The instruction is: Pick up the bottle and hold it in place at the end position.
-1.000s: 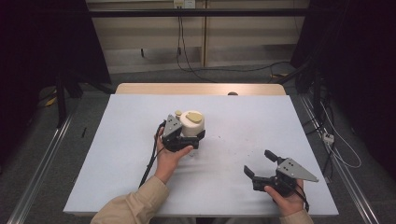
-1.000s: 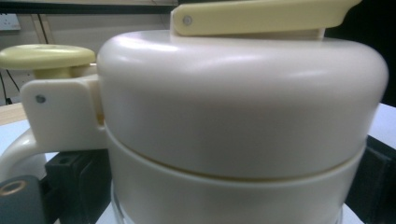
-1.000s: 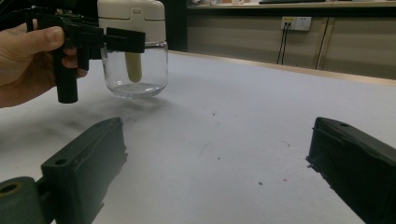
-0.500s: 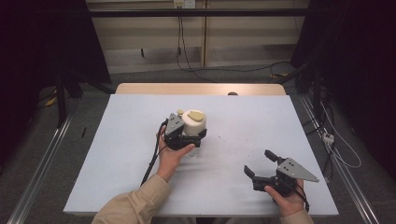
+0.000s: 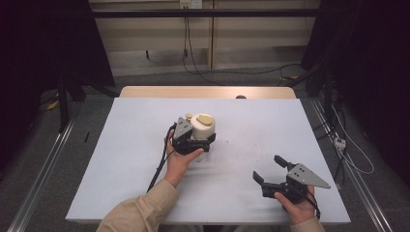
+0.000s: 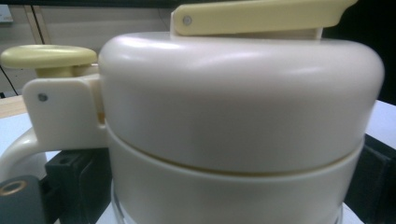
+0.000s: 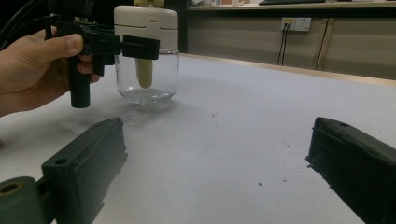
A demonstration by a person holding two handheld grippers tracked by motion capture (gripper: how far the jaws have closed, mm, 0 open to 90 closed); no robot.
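**Jar clamped at its neck**

The glass jar (image 5: 202, 137) with a cream lid (image 6: 243, 98) stands upright near the middle of the desk (image 5: 125, 164). The left tool (image 5: 193, 143) is clenched on the jar just under the lid. Well apart from the jar, toward the desk's near right corner, the right tool (image 5: 270, 169) hangs released, jaws spread wide.

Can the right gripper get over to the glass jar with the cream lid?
Probably yes. The right gripper has open jaws, and bare white table lies between it and the clear glass jar with the cream lid. The left gripper already clamps the jar's neck.
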